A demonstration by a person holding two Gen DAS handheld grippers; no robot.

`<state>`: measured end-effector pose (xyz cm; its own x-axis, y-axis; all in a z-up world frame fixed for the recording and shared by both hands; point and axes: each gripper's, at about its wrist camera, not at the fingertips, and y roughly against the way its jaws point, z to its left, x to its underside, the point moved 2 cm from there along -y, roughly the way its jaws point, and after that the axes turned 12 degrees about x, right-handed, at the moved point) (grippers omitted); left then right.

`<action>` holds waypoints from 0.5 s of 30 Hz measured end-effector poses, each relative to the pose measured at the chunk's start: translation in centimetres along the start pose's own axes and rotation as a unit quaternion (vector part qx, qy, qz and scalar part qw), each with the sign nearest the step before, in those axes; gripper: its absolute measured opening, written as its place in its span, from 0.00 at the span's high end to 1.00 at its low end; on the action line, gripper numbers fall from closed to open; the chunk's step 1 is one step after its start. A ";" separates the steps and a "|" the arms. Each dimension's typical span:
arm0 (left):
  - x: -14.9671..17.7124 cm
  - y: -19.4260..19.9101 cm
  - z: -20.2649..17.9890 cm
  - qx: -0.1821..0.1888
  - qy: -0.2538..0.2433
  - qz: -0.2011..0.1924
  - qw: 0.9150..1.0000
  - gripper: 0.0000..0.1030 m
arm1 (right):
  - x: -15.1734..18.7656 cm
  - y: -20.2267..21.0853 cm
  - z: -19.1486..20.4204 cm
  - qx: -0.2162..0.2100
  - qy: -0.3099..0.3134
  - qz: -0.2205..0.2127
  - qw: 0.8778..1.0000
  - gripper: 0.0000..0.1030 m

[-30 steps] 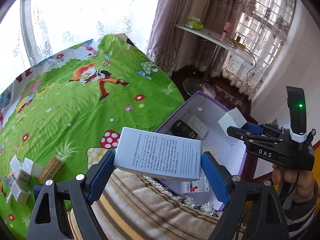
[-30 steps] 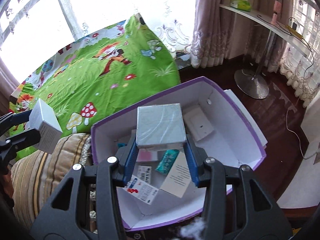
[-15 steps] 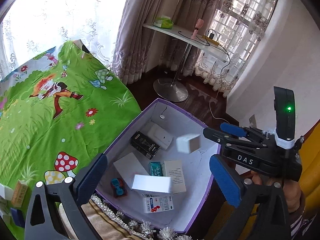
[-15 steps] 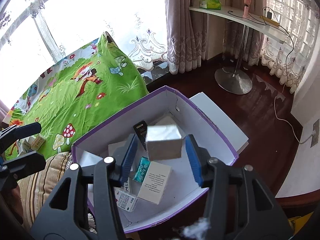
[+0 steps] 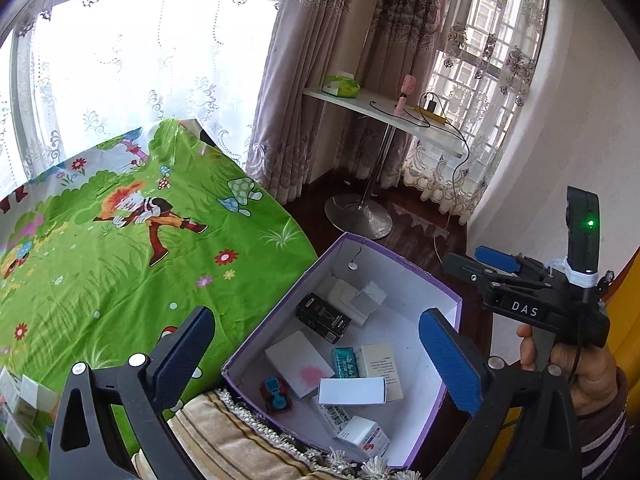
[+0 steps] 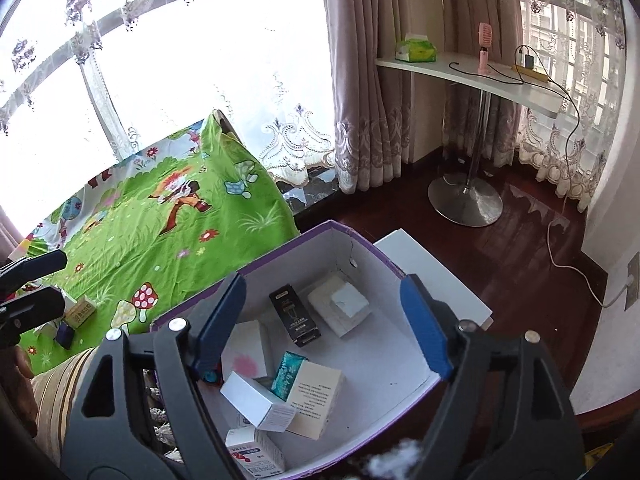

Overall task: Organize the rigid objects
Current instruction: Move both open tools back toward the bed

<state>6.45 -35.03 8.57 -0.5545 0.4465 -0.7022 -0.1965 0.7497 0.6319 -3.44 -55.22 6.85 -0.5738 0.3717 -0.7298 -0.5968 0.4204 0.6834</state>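
Left gripper (image 5: 316,354) stands wide open above the box (image 5: 436,280), nothing between its blue pads. Right gripper (image 6: 324,320) is opening, also empty, with the box's inside showing between its fingers.

In the right wrist view the white carton (image 6: 256,398) lies at 7 o'clock in the box, tilted on the teal pack (image 6: 289,368) and the printed carton (image 6: 316,398). Nearest, at 6 o'clock, is a red-marked carton (image 6: 254,454) against the near wall. The pink-spotted carton (image 6: 248,354) sits at 9 o'clock, the black carton (image 6: 295,317) toward 11, and the grey cube (image 6: 349,300) on a flat white pack (image 6: 326,312) at 12, by the far wall. The box floor from 2 to 5 o'clock is bare, the widest free room. A toy car (image 5: 276,392) lies by the left wall.

The box's left rim abuts a striped cushion (image 5: 224,440) and the green sheet (image 5: 120,264); more cartons (image 6: 80,312) lie on the sheet at 9 o'clock. A white lid (image 6: 436,276) leans beside the right wall. Beyond, dark floor lies open up to the side table (image 6: 472,76) and curtains.
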 end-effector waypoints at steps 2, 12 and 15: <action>0.3 0.7 0.8 -0.006 0.009 -0.002 1.000 0.00 | -0.1 0.2 0.8 -0.007 0.009 0.004 1.000 0.21; 2.3 4.7 5.1 -0.027 0.052 -0.022 0.998 0.00 | 0.0 1.7 6.6 -0.054 0.057 0.021 0.997 0.21; 3.0 5.9 6.4 -0.040 0.059 -0.024 0.997 0.00 | 0.0 2.6 9.1 -0.068 0.082 0.016 0.994 0.21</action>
<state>8.79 -26.17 8.15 -0.6340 0.3468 -0.6912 -0.2856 0.7256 0.6261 0.13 -46.67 8.47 -0.6710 0.2381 -0.7022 -0.6404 0.2912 0.7107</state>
